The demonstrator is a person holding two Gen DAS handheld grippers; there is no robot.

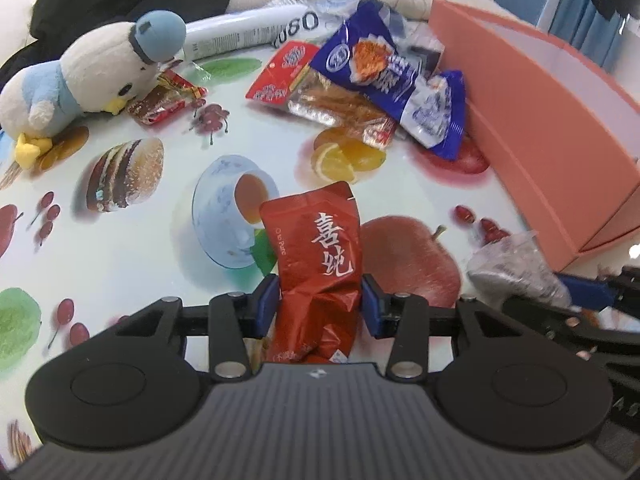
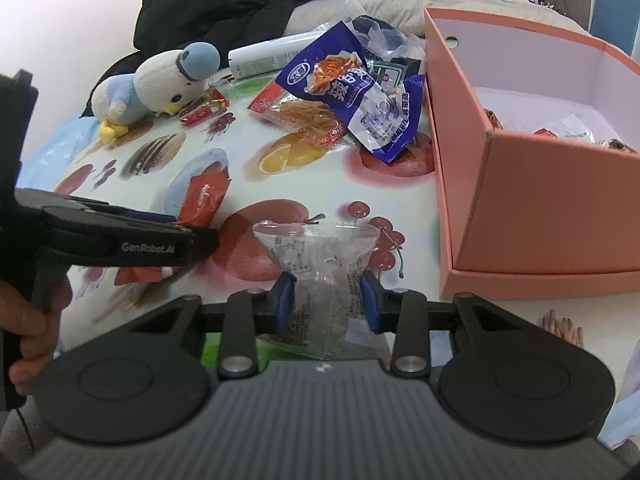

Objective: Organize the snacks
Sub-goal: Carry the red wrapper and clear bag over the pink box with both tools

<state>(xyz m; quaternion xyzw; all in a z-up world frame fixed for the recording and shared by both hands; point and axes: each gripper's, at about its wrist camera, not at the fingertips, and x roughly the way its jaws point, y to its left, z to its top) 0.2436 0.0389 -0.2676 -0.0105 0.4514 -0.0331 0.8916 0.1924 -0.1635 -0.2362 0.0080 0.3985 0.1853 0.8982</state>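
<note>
My left gripper (image 1: 320, 304) is shut on a red snack pouch (image 1: 316, 256) with white Chinese lettering, held above the fruit-print tablecloth. It also shows in the right wrist view (image 2: 206, 196), at the left gripper's tip. My right gripper (image 2: 326, 300) is shut on a clear plastic snack bag (image 2: 320, 276); that bag shows in the left wrist view (image 1: 516, 268) at the right edge. A pink open box (image 2: 532, 208) stands to the right, with a few snack packets inside. A pile of snacks with a blue bag (image 2: 356, 96) lies beside the box.
A blue and white plush bird (image 1: 88, 76) lies at the table's far left over a small red packet (image 1: 168, 100). A white tube (image 1: 248, 34) lies behind the pile. Dark clothes (image 2: 240, 4) and bedding lie beyond the table.
</note>
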